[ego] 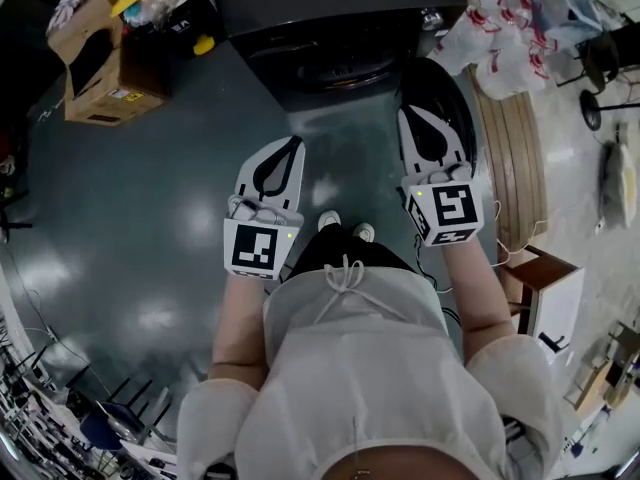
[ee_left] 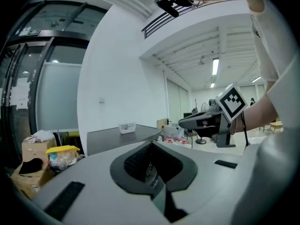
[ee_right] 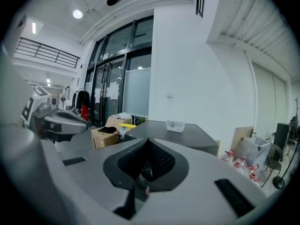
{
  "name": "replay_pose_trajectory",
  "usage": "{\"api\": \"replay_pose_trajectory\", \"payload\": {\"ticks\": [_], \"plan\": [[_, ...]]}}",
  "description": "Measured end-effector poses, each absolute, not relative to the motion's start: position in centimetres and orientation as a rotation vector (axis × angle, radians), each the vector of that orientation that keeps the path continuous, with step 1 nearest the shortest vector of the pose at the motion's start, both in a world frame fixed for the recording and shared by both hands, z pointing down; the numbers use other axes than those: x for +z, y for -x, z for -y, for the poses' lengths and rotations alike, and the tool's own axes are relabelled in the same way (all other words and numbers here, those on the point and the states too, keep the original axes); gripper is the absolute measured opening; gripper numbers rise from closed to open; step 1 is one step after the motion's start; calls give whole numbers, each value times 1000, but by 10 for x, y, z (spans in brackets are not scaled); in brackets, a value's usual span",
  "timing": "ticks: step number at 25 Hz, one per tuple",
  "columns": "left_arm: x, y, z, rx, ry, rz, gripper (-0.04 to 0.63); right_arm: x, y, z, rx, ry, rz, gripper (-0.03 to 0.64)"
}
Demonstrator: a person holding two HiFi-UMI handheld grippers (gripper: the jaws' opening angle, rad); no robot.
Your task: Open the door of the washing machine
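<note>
Door [ego: 440,80] is looking already swung open at washer [ego: 330,28] front right, and you're holding left gripper [ego: 292,142] and right gripper [ego: 409,112] empty, jaws together, near it, leaving little.

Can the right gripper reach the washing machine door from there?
Probably yes: only bare floor lies between the right gripper and the washing machine door just ahead, though its shut jaws hang apart from it.
</note>
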State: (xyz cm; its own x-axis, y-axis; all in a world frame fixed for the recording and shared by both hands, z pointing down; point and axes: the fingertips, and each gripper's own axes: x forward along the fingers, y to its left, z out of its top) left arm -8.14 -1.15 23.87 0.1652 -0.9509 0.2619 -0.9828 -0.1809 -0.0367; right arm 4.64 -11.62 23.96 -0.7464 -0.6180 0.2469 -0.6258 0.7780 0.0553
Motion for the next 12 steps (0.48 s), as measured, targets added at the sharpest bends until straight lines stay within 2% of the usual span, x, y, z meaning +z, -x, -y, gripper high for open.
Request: {"api": "replay_pose_trajectory", "payload": {"ticks": [12], "plan": [[157, 164, -41, 311, -2210, 2174, 21, 162, 17, 74, -104, -900, 2855, 5]]}}
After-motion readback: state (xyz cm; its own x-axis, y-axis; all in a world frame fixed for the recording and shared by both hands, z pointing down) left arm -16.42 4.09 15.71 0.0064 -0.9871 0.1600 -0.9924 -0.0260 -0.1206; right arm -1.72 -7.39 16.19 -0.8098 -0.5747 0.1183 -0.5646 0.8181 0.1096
